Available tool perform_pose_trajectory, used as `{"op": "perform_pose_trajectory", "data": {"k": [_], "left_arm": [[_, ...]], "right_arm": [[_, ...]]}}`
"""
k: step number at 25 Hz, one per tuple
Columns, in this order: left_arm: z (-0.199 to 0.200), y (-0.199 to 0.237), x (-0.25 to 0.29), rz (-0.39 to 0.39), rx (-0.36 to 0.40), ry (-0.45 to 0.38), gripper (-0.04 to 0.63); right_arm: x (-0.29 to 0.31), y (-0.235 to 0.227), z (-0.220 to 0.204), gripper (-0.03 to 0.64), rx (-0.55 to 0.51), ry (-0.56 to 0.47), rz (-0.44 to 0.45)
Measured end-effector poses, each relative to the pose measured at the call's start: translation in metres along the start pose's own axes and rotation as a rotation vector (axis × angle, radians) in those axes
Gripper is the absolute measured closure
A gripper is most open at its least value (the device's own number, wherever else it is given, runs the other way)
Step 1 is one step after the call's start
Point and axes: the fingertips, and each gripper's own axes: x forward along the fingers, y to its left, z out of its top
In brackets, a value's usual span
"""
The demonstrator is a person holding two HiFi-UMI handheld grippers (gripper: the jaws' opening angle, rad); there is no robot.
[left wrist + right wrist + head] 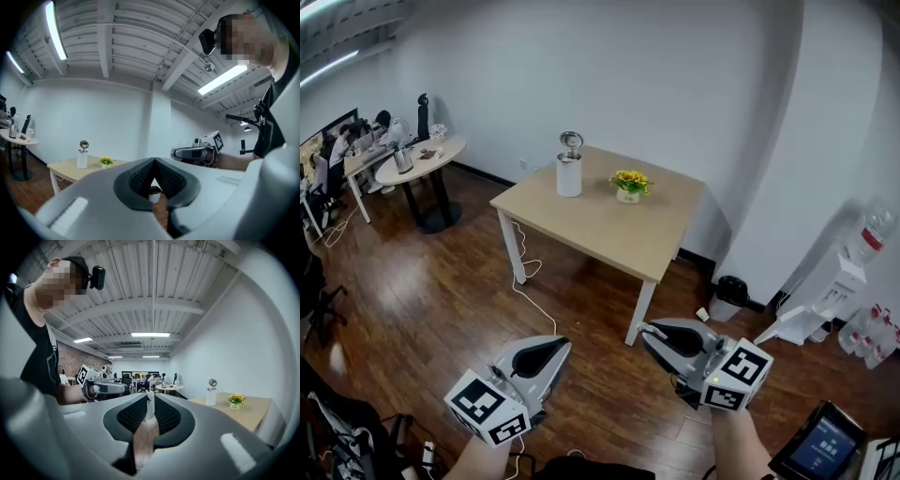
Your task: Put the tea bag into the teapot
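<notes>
So the person is standing well back from the tabletop [609,225], on the wood floor, with both grippers held low out front and nowhere near it.

The right gripper [645,328] has its fingers [165,414] closed on the tea bag [149,408]. In the right gripper view it's a thin pale slip pinched upright between the two dark pads, poking up a bit past the tips. In the head view it's too small to really make out.

The left gripper [562,342] has nothing in it. In the left gripper view its fingers [140,177] meet at the tips, with only a little triangular gap lower down where you see the room behind. The two grippers sit side by side but apart, both pointing roughly toward the tabletop.

The teapot [569,173] is a white cylinder with a round metal knob on top. It stands upright near the far edge of the tabletop. Just to its right, not touching, is a small pot of yellow flowers [629,186].
</notes>
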Motion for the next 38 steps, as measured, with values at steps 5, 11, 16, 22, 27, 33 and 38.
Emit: {"op": "perform_pose_trajectory", "data": {"k": [5, 11, 16, 22, 27, 33, 38], "left_arm": [[0.0, 0.045, 0.007, 0.005, -0.025, -0.001, 0.592], [-0.001, 0.082, 0.051, -0.002, -0.056, 0.013, 0.592], [0.0, 0.12, 0.098, 0.017, -0.028, 0.015, 0.592], [0.005, 0.166, 0.156, 0.062, -0.022, 0.038, 0.592], [0.009, 0.2, 0.2, 0.105, -0.015, 0.05, 0.592], [0.007, 0.243, 0.23, 0.126, -0.021, 0.06, 0.592], [0.006, 0.293, 0.248, 0.127, -0.042, 0.047, 0.592]], "right_arm": [[0.045, -0.023, 0.004, 0.569, 0.011, 0.018, -0.003], [0.074, -0.074, 0.005, 0.569, 0.05, 0.023, 0.009], [0.102, -0.125, 0.0, 0.569, 0.03, 0.028, 0.052], [0.128, -0.198, 0.012, 0.569, 0.026, -0.002, 0.088], [0.146, -0.252, 0.014, 0.569, 0.02, -0.007, 0.118], [0.178, -0.293, 0.01, 0.569, 0.042, -0.004, 0.136], [0.217, -0.324, 0.01, 0.569, 0.044, -0.002, 0.136]]}}
